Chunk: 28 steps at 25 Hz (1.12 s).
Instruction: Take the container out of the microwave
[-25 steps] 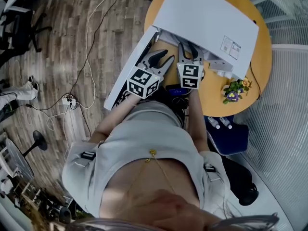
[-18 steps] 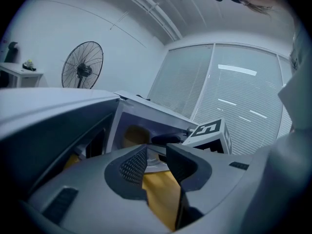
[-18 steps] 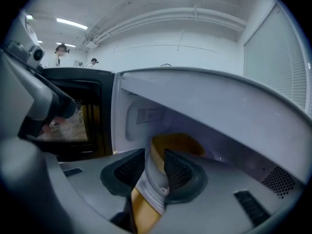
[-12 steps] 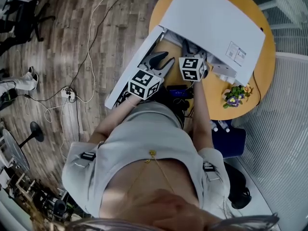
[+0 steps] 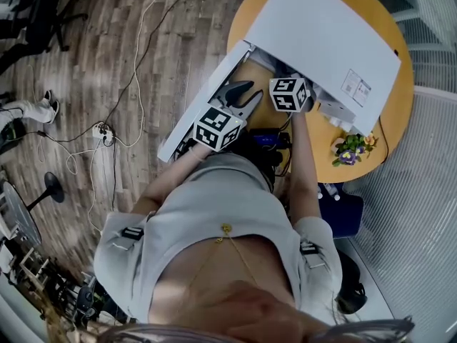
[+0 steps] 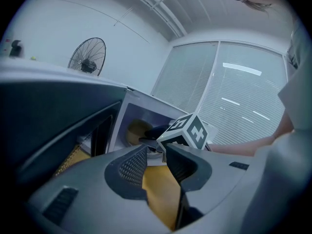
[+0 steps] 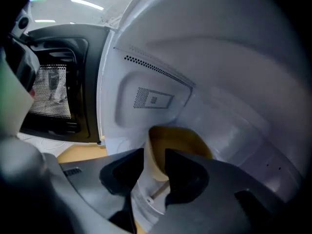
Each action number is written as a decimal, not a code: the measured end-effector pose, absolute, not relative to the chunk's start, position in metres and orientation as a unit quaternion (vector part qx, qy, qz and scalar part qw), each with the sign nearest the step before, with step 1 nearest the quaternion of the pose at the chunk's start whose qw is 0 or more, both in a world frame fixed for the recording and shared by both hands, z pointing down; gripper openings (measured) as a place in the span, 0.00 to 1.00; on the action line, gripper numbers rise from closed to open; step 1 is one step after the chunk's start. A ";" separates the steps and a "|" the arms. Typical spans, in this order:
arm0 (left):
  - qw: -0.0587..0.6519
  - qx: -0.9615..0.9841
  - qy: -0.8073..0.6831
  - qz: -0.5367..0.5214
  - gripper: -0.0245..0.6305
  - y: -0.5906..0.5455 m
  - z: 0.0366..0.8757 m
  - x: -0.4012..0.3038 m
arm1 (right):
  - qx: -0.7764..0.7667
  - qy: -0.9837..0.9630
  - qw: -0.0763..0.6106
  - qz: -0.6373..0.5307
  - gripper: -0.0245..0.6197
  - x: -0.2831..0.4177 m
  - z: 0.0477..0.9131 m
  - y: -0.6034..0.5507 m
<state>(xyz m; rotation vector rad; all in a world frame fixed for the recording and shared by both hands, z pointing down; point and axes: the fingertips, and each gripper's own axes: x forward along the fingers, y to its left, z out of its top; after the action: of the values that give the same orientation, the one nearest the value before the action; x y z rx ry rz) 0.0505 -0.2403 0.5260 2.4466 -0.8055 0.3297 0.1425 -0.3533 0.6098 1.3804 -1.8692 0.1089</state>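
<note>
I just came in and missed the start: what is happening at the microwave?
A person works with two hand-held grippers at a white microwave on a round wooden table, its door open. The right gripper is inside; its jaws have just been opening and stand astride the wall of a tan container, not clamped yet. The left gripper hovers outside, open and empty.

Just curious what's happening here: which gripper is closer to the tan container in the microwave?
Right. The right gripper, its jaws just opening wider, straddles the wall of the container inside the microwave. The left gripper hangs outside by the open door, empty.
</note>
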 end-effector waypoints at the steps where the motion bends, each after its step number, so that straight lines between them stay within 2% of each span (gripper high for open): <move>1: 0.269 0.907 -0.299 0.123 0.23 -0.240 0.527 0.050 | 0.543 -0.737 0.400 0.042 0.26 0.142 0.612 -0.354; 6: 0.269 0.908 -0.296 0.124 0.23 -0.241 0.527 0.051 | 0.542 -0.734 0.408 0.041 0.26 0.141 0.620 -0.358; 15: 0.272 0.908 -0.293 0.126 0.23 -0.242 0.528 0.052 | 0.552 -0.725 0.413 0.022 0.09 0.146 0.617 -0.362; 28: 0.273 0.908 -0.291 0.128 0.23 -0.243 0.529 0.054 | 0.546 -0.737 0.395 0.048 0.09 0.149 0.617 -0.356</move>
<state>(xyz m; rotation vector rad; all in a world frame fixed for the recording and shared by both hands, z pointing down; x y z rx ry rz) 0.0538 -0.2427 0.5294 2.4432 -0.7834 0.3450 0.1489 -0.3556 0.6170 1.3855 -1.8696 0.1209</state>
